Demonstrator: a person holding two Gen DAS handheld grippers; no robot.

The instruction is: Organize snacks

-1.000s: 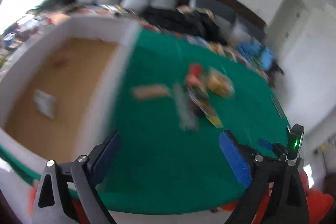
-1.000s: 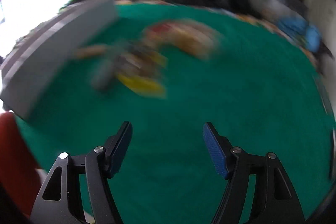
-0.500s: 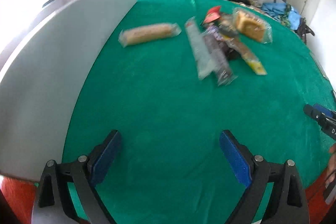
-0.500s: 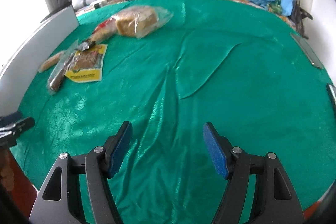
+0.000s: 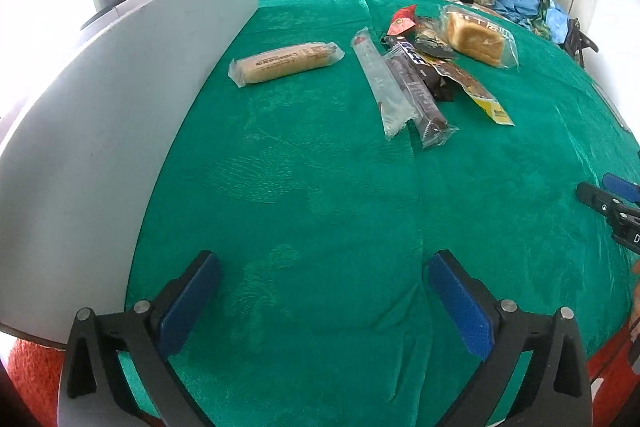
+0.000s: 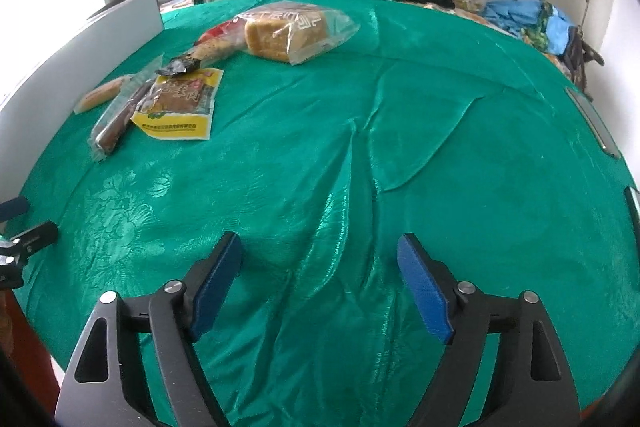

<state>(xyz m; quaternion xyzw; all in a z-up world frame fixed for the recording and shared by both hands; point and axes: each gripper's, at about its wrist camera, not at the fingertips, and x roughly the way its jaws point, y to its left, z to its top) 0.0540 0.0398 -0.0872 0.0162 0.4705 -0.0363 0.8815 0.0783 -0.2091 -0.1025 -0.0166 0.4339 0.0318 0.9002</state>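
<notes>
My left tongs (image 5: 320,303) gape wide with nothing between the blue pads, low over the green tablecloth (image 5: 320,207) near its near edge; my right tongs (image 6: 320,283) are just as wide and bare, over wrinkled cloth. The snacks sit toward the far left of the table: a wrapped cake roll (image 5: 285,62) beside the grey box wall (image 5: 100,127), a clear stick pack (image 5: 380,83) touching a dark chocolate bar (image 5: 418,89), a yellow-edged packet (image 6: 178,103), then bagged bread (image 6: 288,31) farthest back
</notes>
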